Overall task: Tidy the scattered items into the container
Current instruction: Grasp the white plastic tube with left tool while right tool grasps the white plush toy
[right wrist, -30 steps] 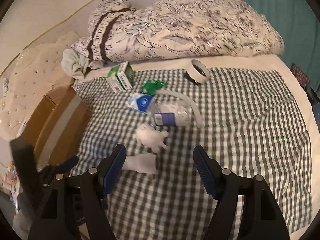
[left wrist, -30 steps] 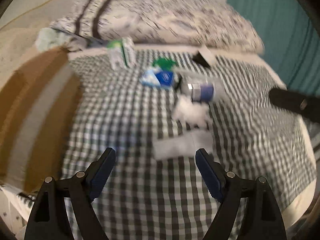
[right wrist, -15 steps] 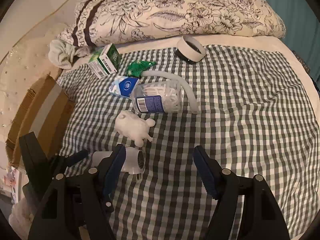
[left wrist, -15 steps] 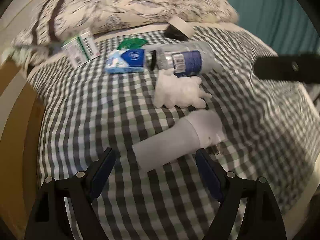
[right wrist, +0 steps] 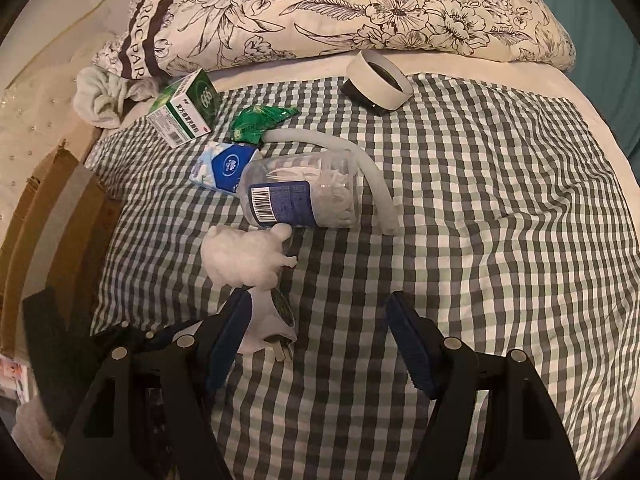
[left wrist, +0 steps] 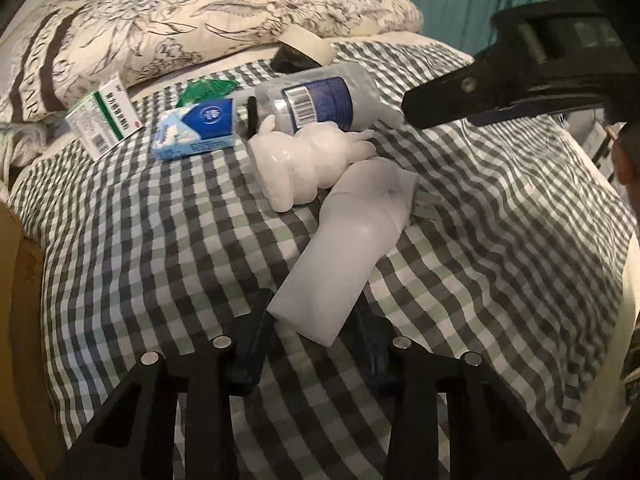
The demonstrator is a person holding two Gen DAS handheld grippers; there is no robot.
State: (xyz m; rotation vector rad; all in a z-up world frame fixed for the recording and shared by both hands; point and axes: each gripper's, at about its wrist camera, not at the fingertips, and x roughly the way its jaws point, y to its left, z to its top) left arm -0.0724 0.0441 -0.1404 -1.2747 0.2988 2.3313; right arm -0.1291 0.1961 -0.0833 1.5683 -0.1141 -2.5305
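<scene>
the left gripper (left wrist: 310, 326) is closing its jaws around the near end of the white plug-in device (left wrist: 344, 244), lying on the checked sheet (left wrist: 140, 248). the right gripper (right wrist: 320, 328) hangs apart, empty. beyond lie the white figurine (left wrist: 304, 164) and clear jar (left wrist: 320, 98).

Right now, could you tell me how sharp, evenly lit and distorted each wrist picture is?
Left wrist view: dim, soft focus, white tube slightly overexposed, black corners from the fisheye. Right wrist view: sharper, floral quilt and barcode on the plastic jar crisp, checked blanket bulging outward, edges dark.
</scene>
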